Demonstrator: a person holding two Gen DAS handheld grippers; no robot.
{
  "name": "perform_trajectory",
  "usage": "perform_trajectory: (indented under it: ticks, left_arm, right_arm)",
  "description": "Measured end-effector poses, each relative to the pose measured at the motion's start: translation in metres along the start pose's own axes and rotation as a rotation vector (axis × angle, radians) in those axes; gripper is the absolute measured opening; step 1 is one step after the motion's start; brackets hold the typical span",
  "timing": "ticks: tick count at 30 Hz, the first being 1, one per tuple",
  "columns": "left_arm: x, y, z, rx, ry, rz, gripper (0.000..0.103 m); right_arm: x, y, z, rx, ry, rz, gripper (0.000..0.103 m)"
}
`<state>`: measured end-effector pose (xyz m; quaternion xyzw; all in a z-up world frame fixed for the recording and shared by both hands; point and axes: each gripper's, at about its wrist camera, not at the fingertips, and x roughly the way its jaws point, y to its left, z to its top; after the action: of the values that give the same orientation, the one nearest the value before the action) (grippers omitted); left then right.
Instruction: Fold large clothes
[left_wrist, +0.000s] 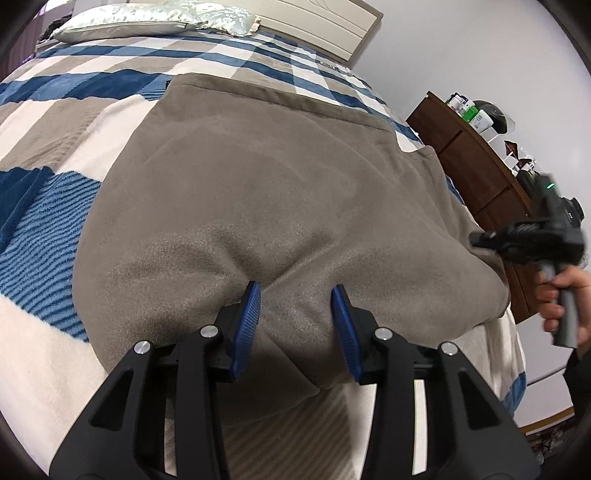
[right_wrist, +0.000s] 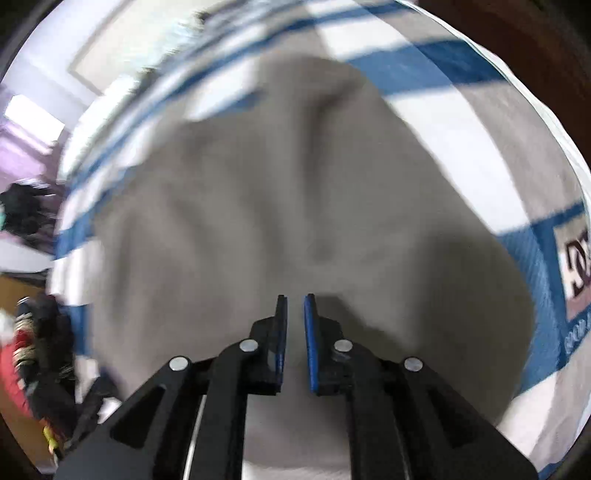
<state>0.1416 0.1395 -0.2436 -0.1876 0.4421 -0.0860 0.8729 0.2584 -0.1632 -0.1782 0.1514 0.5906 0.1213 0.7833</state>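
On the striped bedspread (left_wrist: 48, 236) lies a grey garment (left_wrist: 266, 192), its near edge bunched between the left gripper (left_wrist: 295, 295) pads. The right gripper (right_wrist: 294, 306) stands narrow and empty above it, a dresser (left_wrist: 476, 166) beyond.

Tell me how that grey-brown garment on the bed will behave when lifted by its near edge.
The grey-brown garment is probably floppy: it puckers into soft creases between the left gripper pads. Its fuzzy, thick look suggests some weight and little slipperiness, so it will likely drape and sag.
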Motion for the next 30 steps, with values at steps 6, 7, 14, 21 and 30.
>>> perform_trajectory:
  ticks: [6, 7, 14, 21, 30]
  left_arm:
    - [0.001, 0.002, 0.002, -0.007, 0.005, -0.015, 0.041]
    - [0.002, 0.001, 0.001, -0.005, 0.01, -0.022, 0.041]
    - [0.001, 0.003, 0.002, -0.008, 0.01, -0.01, 0.039]
    - [-0.003, 0.002, 0.003, -0.01, 0.006, -0.012, 0.039]
    - [-0.031, -0.016, 0.012, 0.017, -0.133, -0.099, 0.039]
  right_arm:
    - [0.061, 0.036, -0.053, -0.078, 0.159, -0.072, 0.011]
    - [0.075, 0.029, -0.059, -0.068, 0.156, -0.07, 0.007]
    - [0.064, 0.02, -0.059, -0.004, 0.08, 0.039, 0.009]
    - [-0.03, -0.021, -0.116, 0.091, -0.214, 0.212, 0.068]
    - [-0.016, -0.15, -0.172, 0.462, -0.334, 0.32, 0.068]
